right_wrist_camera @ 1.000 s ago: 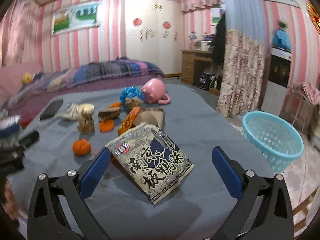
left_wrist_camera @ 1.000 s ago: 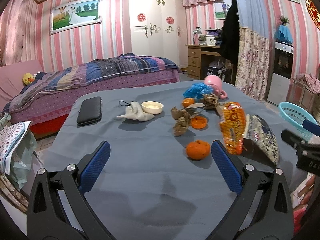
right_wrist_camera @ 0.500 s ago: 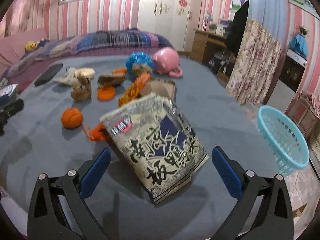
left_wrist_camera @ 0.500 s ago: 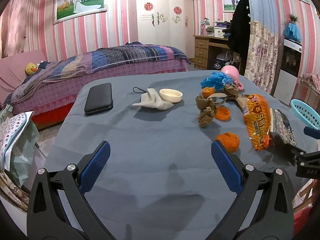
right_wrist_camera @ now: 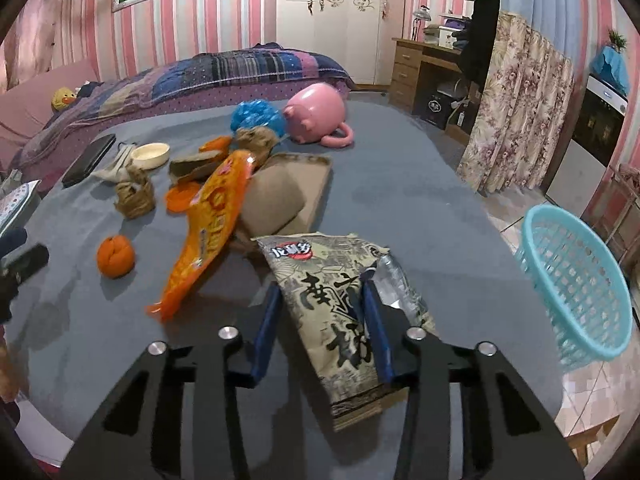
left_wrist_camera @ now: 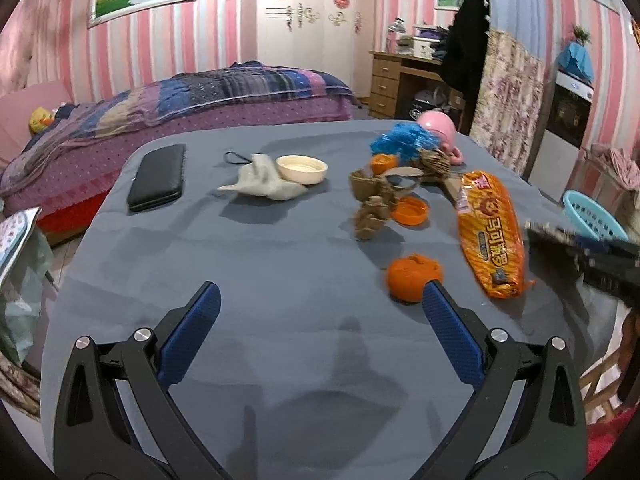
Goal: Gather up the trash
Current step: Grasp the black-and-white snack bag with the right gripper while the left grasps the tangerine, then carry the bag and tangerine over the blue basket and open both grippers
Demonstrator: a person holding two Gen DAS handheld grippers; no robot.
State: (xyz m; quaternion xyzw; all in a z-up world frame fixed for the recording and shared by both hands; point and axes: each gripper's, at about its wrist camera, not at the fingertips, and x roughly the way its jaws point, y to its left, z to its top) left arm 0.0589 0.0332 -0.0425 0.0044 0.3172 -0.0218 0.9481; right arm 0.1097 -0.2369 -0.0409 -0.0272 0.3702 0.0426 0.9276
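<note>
At the surface's (right_wrist_camera: 400,184) near right edge, the right tool (right_wrist_camera: 320,300) is closing around the grey bag (right_wrist_camera: 320,280); pinch fully before lifting toward the basket (right_wrist_camera: 576,276). Left tool (left_wrist_camera: 320,304) spread, empty.

Evenly lit indoor room through two fisheye lenses, with motion blur at one edge.

Soft overhead light throws faint, diffuse shadows on the grey tabletop (left_wrist_camera: 280,280) beneath the left gripper (left_wrist_camera: 320,312) and beside the orange snack bag (right_wrist_camera: 212,220). Black vignette rounds every corner; walls bow at the frame edges. At the left view's right edge, the right gripper (left_wrist_camera: 600,264) smears with blur.
</note>
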